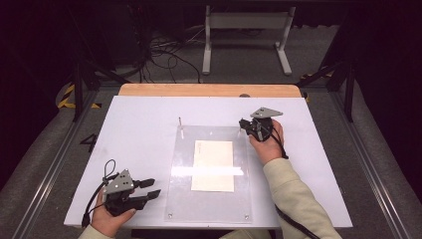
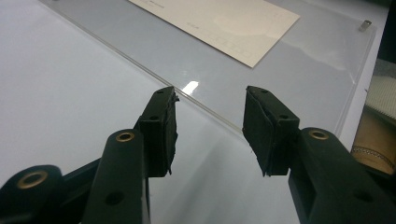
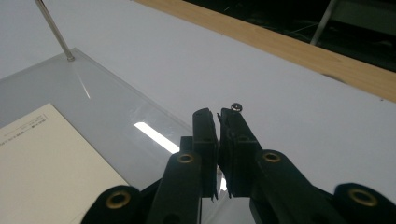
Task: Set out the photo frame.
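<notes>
A clear acrylic plate [image 1: 209, 199] lies on the white table with a cream sheet of paper [image 1: 213, 164] under it. A thin metal pin [image 1: 180, 122] stands upright at the plate's far left corner. My right gripper [image 1: 242, 123] is at the far right corner. Its jaws are together [image 3: 216, 113] with nothing seen between them, and a small metal screw head [image 3: 237, 107] sits just past their tips. My left gripper [image 1: 152, 188] rests near the plate's near left edge, open [image 2: 210, 93] and empty, pointing across the plate [image 2: 299, 74] toward the paper [image 2: 219, 23].
The white table top [image 1: 139, 129] ends in a wooden strip [image 1: 209, 90] at the far side. Small screws mark the plate's near corners [image 1: 170, 216]. A white metal frame [image 1: 247, 30] and loose cables [image 1: 164, 52] sit on the floor beyond.
</notes>
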